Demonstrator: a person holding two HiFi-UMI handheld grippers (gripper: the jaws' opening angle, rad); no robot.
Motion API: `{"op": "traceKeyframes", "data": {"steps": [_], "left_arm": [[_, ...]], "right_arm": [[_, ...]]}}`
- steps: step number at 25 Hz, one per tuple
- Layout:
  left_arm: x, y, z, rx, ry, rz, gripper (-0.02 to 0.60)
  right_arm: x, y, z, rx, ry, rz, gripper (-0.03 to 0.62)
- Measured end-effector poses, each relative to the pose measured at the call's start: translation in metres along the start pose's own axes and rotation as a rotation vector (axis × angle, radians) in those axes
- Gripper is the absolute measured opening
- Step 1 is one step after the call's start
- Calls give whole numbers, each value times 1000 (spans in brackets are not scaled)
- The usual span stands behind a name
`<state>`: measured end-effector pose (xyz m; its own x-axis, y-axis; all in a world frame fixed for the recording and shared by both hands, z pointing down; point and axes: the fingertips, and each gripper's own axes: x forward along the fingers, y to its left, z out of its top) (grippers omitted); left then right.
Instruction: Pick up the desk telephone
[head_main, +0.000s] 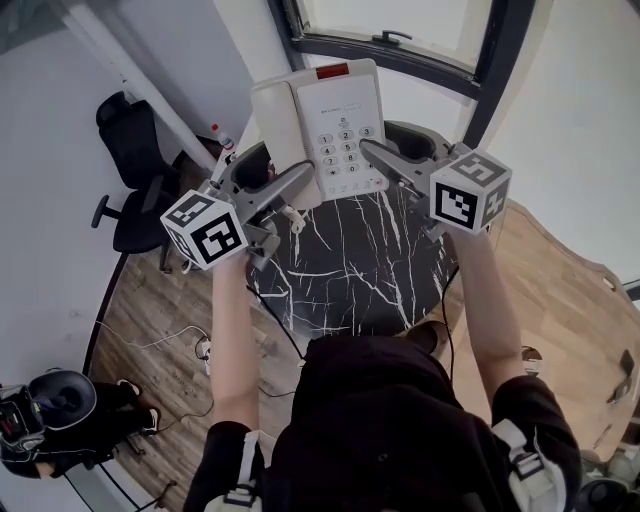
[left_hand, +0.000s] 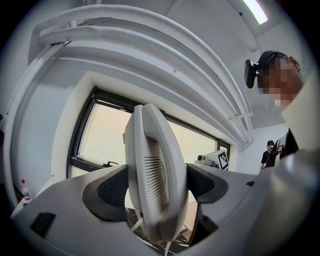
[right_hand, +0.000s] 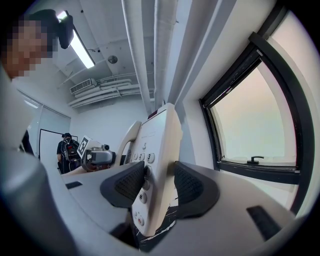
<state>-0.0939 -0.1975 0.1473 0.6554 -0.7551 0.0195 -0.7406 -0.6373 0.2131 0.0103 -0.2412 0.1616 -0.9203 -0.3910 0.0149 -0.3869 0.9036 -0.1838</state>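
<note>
On telephone (right_hand: 160, 132) keys (right_hand: 150, 158): digits 2, 3 legible.

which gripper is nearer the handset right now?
Left. The left gripper has its jaws clamped on the desk telephone at the handset; the right gripper clamps the keypad edge, across the body from it.

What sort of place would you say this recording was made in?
Probably an office or workroom: there is a black swivel office chair, a white push-button desk telephone above a round black marble-patterned table, and a large dark-framed window beyond.
</note>
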Motion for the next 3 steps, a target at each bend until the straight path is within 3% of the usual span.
{"op": "traceKeyframes", "data": {"steps": [3], "left_arm": [[0,2,-1,4,4,3,382]], "right_arm": [[2,-1,-1,0,2,1,206]]}}
